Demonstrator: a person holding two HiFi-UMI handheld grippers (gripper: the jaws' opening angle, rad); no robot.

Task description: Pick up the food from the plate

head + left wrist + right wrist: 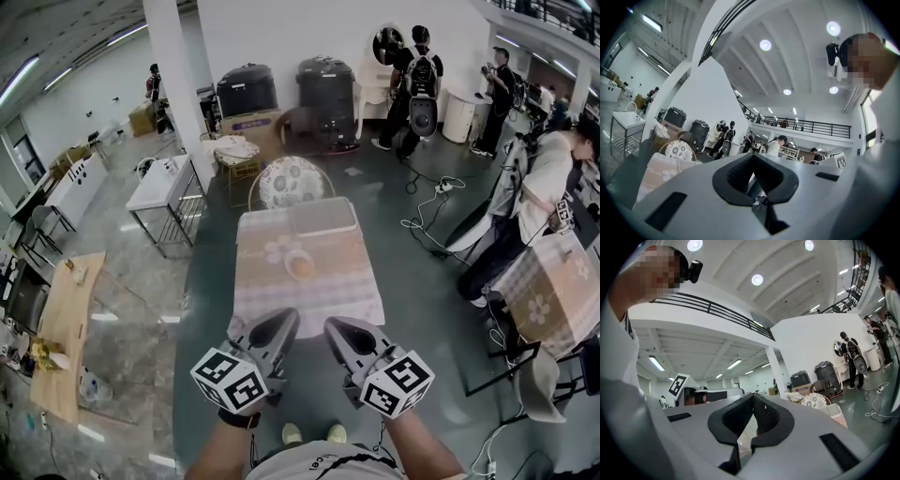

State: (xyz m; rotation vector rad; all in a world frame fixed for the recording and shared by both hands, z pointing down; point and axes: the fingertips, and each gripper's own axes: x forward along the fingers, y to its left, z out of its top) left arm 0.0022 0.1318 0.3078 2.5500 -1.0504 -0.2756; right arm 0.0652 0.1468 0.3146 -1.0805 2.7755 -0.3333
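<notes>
A small plate [300,265] with pale orange food on it sits mid-table on a checked, flower-print tablecloth [272,291]. My two grippers hang side by side in front of the table's near edge, short of the plate. The left gripper [286,319] is shut, its dark pads [740,176] meeting at the tip with nothing between them. The right gripper [336,326] is also shut and empty, with its pads [764,413] touching. Both gripper views point up and outward over the room; a strip of the tablecloth [656,173] shows in the left one. The plate is hidden in both.
A clear shallow tray [323,216] lies at the table's far end, and a round-backed patterned chair [291,180] stands behind it. A person sits at another covered table [553,291] on the right. Cables [427,202] cross the floor; a white metal table [164,183] stands left.
</notes>
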